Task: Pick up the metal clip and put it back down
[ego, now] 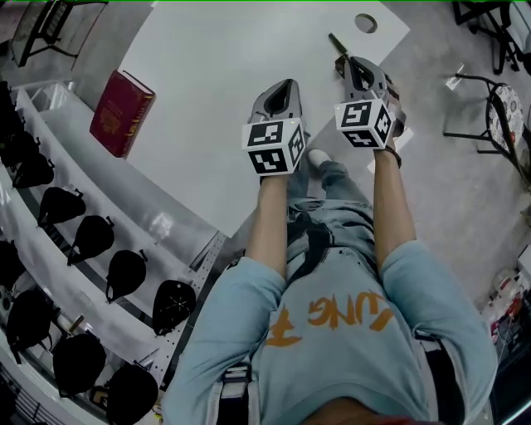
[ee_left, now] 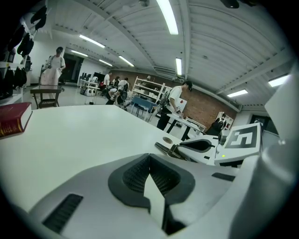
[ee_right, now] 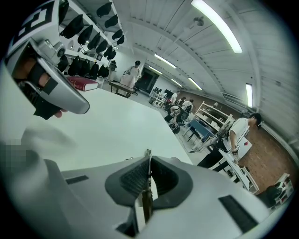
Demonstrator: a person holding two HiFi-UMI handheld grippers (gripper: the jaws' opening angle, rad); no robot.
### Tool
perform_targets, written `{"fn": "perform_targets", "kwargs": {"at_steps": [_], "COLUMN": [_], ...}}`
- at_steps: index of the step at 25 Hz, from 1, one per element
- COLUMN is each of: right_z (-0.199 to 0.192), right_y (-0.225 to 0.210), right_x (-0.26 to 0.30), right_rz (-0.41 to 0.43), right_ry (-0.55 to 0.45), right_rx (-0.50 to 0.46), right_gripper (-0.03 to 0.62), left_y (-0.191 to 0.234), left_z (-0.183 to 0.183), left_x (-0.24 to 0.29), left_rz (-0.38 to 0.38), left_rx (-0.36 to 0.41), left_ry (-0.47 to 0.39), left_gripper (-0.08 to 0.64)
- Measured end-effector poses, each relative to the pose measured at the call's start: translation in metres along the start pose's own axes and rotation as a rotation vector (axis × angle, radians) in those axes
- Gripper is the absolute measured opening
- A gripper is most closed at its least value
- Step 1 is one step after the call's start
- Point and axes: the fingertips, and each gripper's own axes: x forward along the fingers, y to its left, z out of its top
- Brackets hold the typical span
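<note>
From the head view, the right gripper [ego: 355, 70] reaches to the far edge of the broad white table [ego: 207, 75]. Its jaws are closed on the slim dark metal clip [ego: 336, 43], whose free end pokes out ahead of them toward a round grey port [ego: 365, 23] set in the tabletop. The hold is at one end of the clip, probably so that it can be raised and set down again in the same place. The left gripper [ego: 284, 93] hangs alongside, just beside the right one but apart from the clip, so it appears to be merely waiting. A thick red hardback book [ego: 122, 112] lies well off to the left. Rows of black helmets [ego: 93, 236] sit on shelving beside the table, and a black chair [ego: 498, 108] stands on the floor to the right. None of these is in the way.

In the left gripper view, the ribbed pads meet with nothing between them. The other gripper shows low to the right with the clip jutting from it close to the table. Whether the clip touches the surface cannot be told.

In the right gripper view, the clip's thin edge stands upright, pinched between the pads, with bare table ahead. People work at distant benches.
</note>
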Motion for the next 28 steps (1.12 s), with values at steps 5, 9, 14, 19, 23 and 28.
{"fn": "perform_targets", "kwargs": {"at_steps": [5,9,14,19,23,28], "right_z": [-0.002,-0.004,-0.005,-0.001,0.006,0.015], "right_y": [0.014,0.022,0.033,0.039,0.038,0.027], "right_x": [-0.001,0.000,0.001,-0.005,-0.017,-0.034], "right_rz": [0.015,0.040,0.084,0.150,0.194,0.227], "right_ry": [0.003,-0.001,-0.017,-0.055,-0.103,-0.169], "right_rx": [-0.012,-0.017,-0.012,0.061,0.154,0.300], "right_gripper": [0.035,0.035,0.043,0.048,0.074,0.074], "left_y": [0.004,0.008,0.015,0.016,0.006,-0.010], "left_z": [-0.009,-0.012,-0.019,-0.019,-0.012,-0.002], "left_x": [-0.007,-0.014,-0.027,-0.038,-0.042,-0.046], "left_rz": [0.005,0.033,0.082,0.119,0.131,0.134], "left_rx": [-0.011,-0.036,-0.076,-0.109,-0.114,-0.102], "left_ry": [0.011,-0.005,-0.038,-0.074,-0.104,-0.142], "left_gripper": [0.021,0.021,0.021,0.021,0.021,0.021]}}
